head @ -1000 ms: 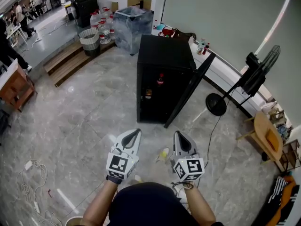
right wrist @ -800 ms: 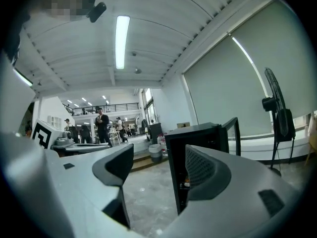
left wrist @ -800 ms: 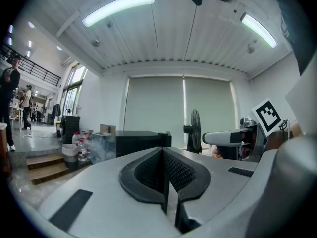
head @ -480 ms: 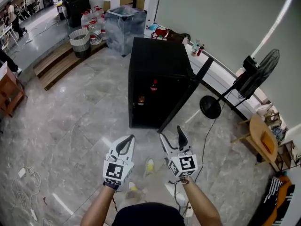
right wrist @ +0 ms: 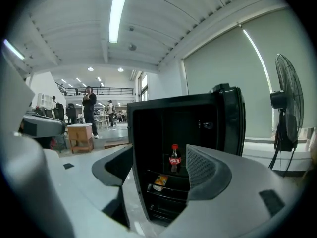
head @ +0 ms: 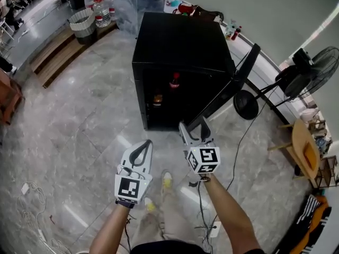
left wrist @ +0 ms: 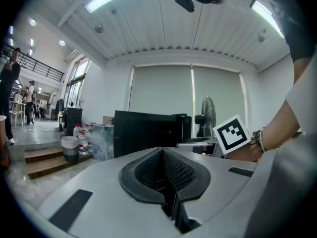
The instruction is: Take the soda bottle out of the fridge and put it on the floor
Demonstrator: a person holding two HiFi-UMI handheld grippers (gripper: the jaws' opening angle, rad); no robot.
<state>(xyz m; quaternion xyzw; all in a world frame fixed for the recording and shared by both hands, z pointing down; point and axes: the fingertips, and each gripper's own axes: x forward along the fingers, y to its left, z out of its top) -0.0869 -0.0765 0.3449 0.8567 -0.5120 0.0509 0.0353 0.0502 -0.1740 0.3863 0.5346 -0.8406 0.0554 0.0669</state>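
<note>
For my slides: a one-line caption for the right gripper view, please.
Open right claw faces a red-capped dark soda bottle standing inside the open black fridge.

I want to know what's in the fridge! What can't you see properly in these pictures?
- Orange thing under the soda bottle: too small to name, right gripper view.
- Bottom shelves of the fridge: too dark, head view.
- Fridge shelves: mostly blocked by the left gripper itself, left gripper view.
</note>
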